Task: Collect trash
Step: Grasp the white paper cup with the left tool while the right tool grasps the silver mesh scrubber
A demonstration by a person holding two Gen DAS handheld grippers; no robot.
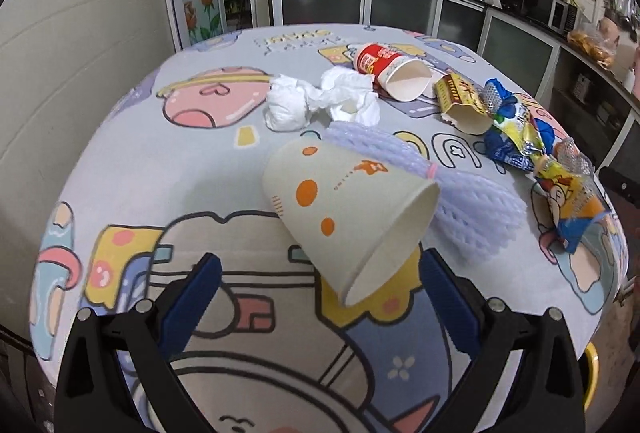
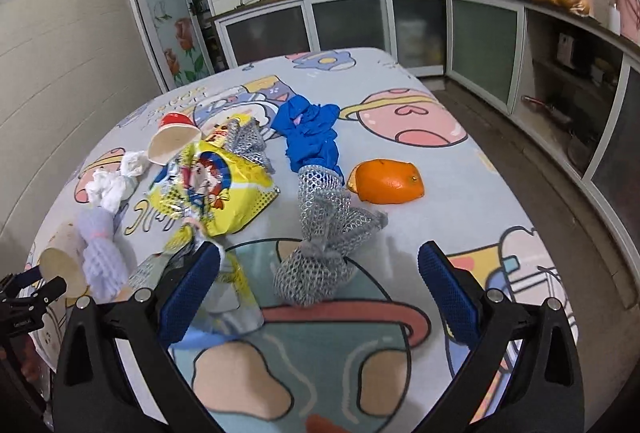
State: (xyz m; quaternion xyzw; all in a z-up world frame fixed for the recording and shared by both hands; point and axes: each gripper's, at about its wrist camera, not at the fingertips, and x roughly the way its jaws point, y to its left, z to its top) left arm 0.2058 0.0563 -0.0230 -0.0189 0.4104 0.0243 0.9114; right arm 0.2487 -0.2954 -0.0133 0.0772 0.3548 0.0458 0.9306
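Honestly, both tongs gape wide and empty – the left tongs (image 1: 320,273) straddle the tipped paper cup (image 1: 348,217) on the bench (image 1: 160,161), light enough to roll off if nudged.

Print on the tablecloth (image 1: 224,161) and wrappers is not legible.

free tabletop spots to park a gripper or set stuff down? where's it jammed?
Free: bare cloth right of the orange peel to the table edge; near-left cloth beside the dotted paper cup. Jammed: tissues, red cup, snack wrappers, foam nets mid-table.
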